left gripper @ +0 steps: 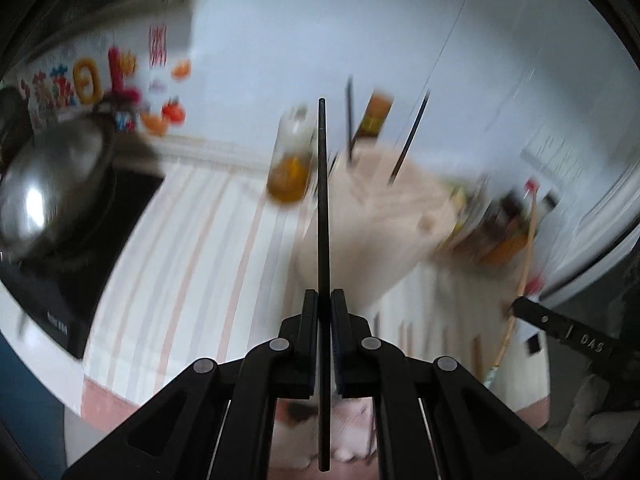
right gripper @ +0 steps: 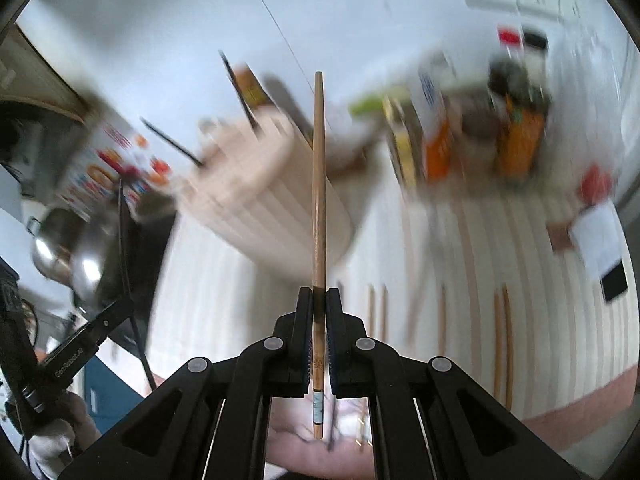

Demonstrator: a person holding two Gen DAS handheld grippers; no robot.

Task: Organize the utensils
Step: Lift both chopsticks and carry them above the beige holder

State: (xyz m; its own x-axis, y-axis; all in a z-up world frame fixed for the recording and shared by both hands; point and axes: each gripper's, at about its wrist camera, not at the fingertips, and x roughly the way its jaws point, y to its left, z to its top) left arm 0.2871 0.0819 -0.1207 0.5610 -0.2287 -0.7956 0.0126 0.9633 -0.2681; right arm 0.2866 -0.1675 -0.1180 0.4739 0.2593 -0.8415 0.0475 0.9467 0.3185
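Transport step, we judge: left gripper (left gripper: 325,308) jaws clamp a thin black chopstick (left gripper: 322,200), right gripper (right gripper: 319,308) jaws a tan wooden chopstick (right gripper: 319,184), both near the pale ribbed wooden holder (right gripper: 256,192); next, tips must be lowered into it.

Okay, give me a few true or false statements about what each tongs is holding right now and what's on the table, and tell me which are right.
1. The left tongs grip a black chopstick. True.
2. The right tongs are open, holding nothing. False: they are shut on a wooden chopstick.
3. The beige holder already has black chopsticks in it. True.
4. No chopsticks lie on the striped cloth. False: several wooden ones lie there.
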